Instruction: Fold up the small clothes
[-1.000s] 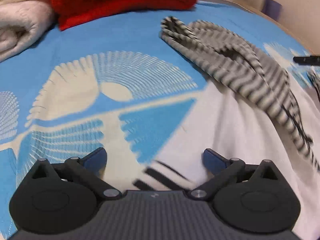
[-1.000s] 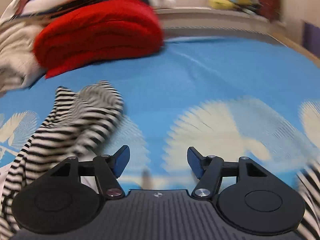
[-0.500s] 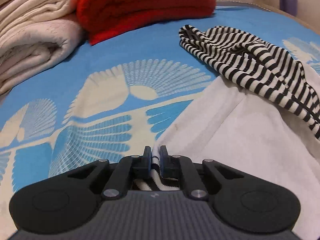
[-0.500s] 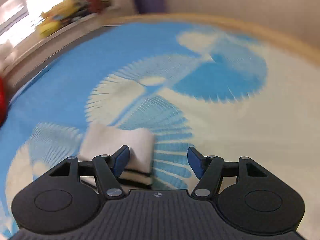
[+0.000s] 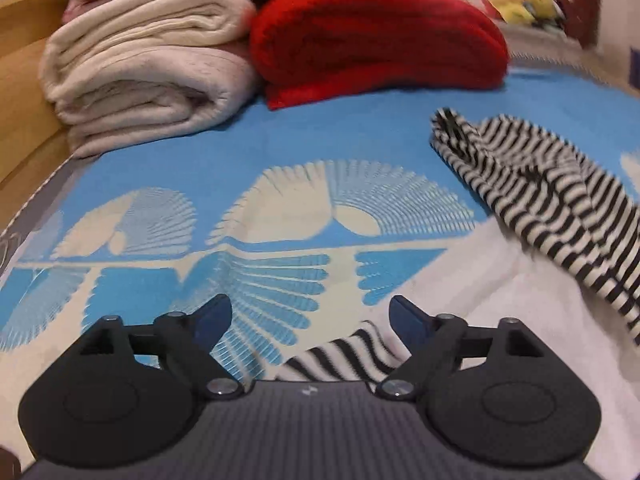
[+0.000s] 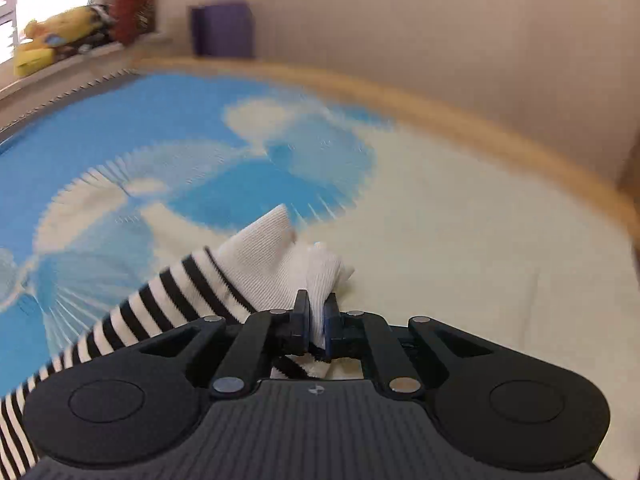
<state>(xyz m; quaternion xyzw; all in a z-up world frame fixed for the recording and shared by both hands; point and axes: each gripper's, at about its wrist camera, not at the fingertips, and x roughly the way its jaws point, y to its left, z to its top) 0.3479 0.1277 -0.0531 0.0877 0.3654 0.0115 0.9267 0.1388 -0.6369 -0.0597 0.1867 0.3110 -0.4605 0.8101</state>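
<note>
Gripping the garment's (image 6: 256, 276) white end, the right gripper (image 6: 315, 320) has just closed; the left gripper (image 5: 310, 320) just reopened over its striped cuff (image 5: 344, 356); open bedspread (image 6: 460, 240) reaches the wooden edge (image 6: 480, 128)

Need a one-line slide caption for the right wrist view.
Right tongs shut on the white end of a striped garment over the blue-and-cream bedspread.

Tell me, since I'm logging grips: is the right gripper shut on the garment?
Shut: the right gripper pinches the white fabric of the striped garment.
</note>
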